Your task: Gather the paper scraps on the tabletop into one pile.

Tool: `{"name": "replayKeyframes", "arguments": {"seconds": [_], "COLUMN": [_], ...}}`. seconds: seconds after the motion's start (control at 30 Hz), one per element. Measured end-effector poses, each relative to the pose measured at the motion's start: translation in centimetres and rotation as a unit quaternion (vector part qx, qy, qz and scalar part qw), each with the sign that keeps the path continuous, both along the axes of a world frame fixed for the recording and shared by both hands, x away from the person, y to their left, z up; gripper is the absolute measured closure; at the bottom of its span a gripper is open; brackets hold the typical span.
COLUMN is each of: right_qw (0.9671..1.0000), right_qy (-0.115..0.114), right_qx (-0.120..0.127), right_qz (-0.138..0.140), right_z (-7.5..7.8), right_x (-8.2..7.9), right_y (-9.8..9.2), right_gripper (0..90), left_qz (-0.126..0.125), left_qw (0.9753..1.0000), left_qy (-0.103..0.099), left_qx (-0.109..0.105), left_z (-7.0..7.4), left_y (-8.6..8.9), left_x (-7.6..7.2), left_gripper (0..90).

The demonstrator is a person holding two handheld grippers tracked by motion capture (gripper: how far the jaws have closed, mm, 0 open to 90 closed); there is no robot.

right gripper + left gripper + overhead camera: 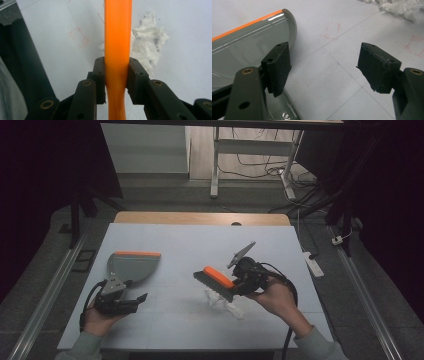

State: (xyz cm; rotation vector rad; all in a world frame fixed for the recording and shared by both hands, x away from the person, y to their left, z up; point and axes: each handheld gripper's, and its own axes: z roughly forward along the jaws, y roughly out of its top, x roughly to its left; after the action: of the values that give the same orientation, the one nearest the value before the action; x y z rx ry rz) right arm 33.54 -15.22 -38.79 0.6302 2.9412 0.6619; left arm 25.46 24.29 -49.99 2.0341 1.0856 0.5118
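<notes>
On pale table [190,240], right gripper [239,282] clamping brush [214,278], left gripper [131,303] fingers apart.

No text, label, brand, number or sign can be read anywhere. The tabletop [332,82] carries only faint red pen outlines, roughly square, with no letters or digits in them. The dustpan [131,265] and the brush [216,281] are plain grey and orange, with no printing that can be made out.
</notes>
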Motion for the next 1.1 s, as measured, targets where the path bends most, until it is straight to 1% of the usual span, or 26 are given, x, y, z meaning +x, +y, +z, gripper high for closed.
{"name": "replayKeyframes", "arguments": {"seconds": [0.03,0.1,0.17,0.27,0.37,0.4,0.43,0.47,0.5,0.53,0.57,0.6,0.67,0.7,0.73,0.77,0.8,0.83,0.87,0.93,1.0,1.03,1.07,1.1], "right_qw": [1.0000,0.9998,0.9987,0.9954,0.9916,0.9910,0.9907,0.9914,0.9919,0.9923,0.9928,0.9932,0.9936,0.9942,0.9945,0.9956,0.9965,0.9976,0.9984,0.9996,0.9999,0.9998,0.9996,0.9991], "right_qy": [0.004,0.016,0.033,0.055,0.069,0.070,0.063,0.056,0.053,0.038,0.023,0.019,0.019,0.020,0.013,0.005,0.001,0.005,0.004,0.001,-0.005,-0.001,-0.005,-0.009], "right_qx": [-0.001,-0.011,-0.033,-0.063,-0.083,-0.088,-0.097,-0.095,-0.093,-0.095,-0.100,-0.100,-0.095,-0.092,-0.090,-0.083,-0.074,-0.059,-0.042,-0.013,0.014,0.019,0.017,0.013], "right_qz": [0.000,0.010,0.022,0.045,0.071,0.072,0.072,0.071,0.068,0.069,0.062,0.056,0.058,0.053,0.051,0.042,0.039,0.036,0.037,0.025,0.003,-0.010,-0.020,-0.040], "right_z": [0.1,-0.3,-1.2,-2.8,-4.4,-4.9,-5.2,-5.3,-5.2,-5.2,-5.1,-5.2,-5.3,-5.3,-5.2,-5.0,-4.8,-4.4,-4.1,-3.2,-2.4,-2.0,-1.7,-1.4], "right_x": [-0.2,-0.5,-0.9,-1.6,-2.0,-2.0,-1.9,-1.7,-1.3,-0.9,-0.5,0.1,1.2,1.6,1.8,1.8,1.8,1.8,1.7,1.3,0.9,0.9,0.9,0.9], "right_y": [-0.4,-1.0,-1.3,-1.4,-0.9,-0.7,-0.6,-0.5,-0.4,-0.3,-0.2,-0.1,0.0,0.0,0.0,0.0,-0.2,-0.5,-0.9,-1.7,-2.8,-3.4,-4.0,-4.5], "right_gripper": [71.1,71.1,71.0,71.0,71.0,71.0,71.0,71.0,71.1,71.0,71.0,71.1,71.0,71.1,71.0,71.0,71.0,71.0,71.0,71.0,71.0,71.0,71.0,71.0], "left_qz": [0.000,0.000,-0.001,-0.002,-0.002,-0.002,-0.002,-0.001,-0.001,-0.001,-0.001,-0.001,-0.002,-0.001,-0.001,-0.001,-0.001,-0.002,-0.002,-0.003,-0.004,-0.004,-0.005,-0.005], "left_qw": [1.0000,1.0000,1.0000,1.0000,1.0000,1.0000,1.0000,1.0000,1.0000,1.0000,1.0000,1.0000,1.0000,1.0000,1.0000,1.0000,1.0000,1.0000,1.0000,1.0000,1.0000,1.0000,1.0000,1.0000], "left_qy": [0.000,0.000,0.000,0.001,0.001,0.001,0.001,0.002,0.002,0.002,0.002,0.002,0.001,0.001,0.001,0.000,0.001,0.001,0.002,0.001,0.000,0.000,-0.001,-0.001], "left_qx": [0.000,0.001,0.001,0.002,0.002,0.003,0.003,0.003,0.004,0.004,0.004,0.005,0.005,0.004,0.002,0.002,0.003,0.002,0.003,0.003,0.004,0.004,0.004,0.004], "left_z": [0.0,0.0,0.0,0.0,0.0,0.0,0.0,0.0,0.0,0.0,0.0,0.0,0.0,0.0,0.0,0.0,0.0,0.0,-0.1,-0.1,0.0,0.0,0.1,0.1], "left_y": [0.0,0.0,-0.1,-0.2,-0.3,-0.3,-0.3,-0.3,-0.3,-0.3,-0.3,-0.3,-0.3,-0.3,-0.2,-0.2,-0.1,-0.1,-0.1,-0.2,-0.3,-0.3,-0.3,-0.4], "left_x": [0.0,0.0,0.1,0.1,0.1,0.1,0.1,0.2,0.2,0.2,0.1,0.1,0.1,0.1,0.0,0.0,0.1,0.1,0.1,0.1,0.0,0.0,0.0,0.0], "left_gripper": [27.3,27.3,27.3,27.3,27.3,27.3,27.3,27.3,27.3,27.3,27.3,27.3,27.3,27.3,27.3,27.4,27.4,27.4,27.4,27.4,27.4,27.4,27.4,27.4]}}
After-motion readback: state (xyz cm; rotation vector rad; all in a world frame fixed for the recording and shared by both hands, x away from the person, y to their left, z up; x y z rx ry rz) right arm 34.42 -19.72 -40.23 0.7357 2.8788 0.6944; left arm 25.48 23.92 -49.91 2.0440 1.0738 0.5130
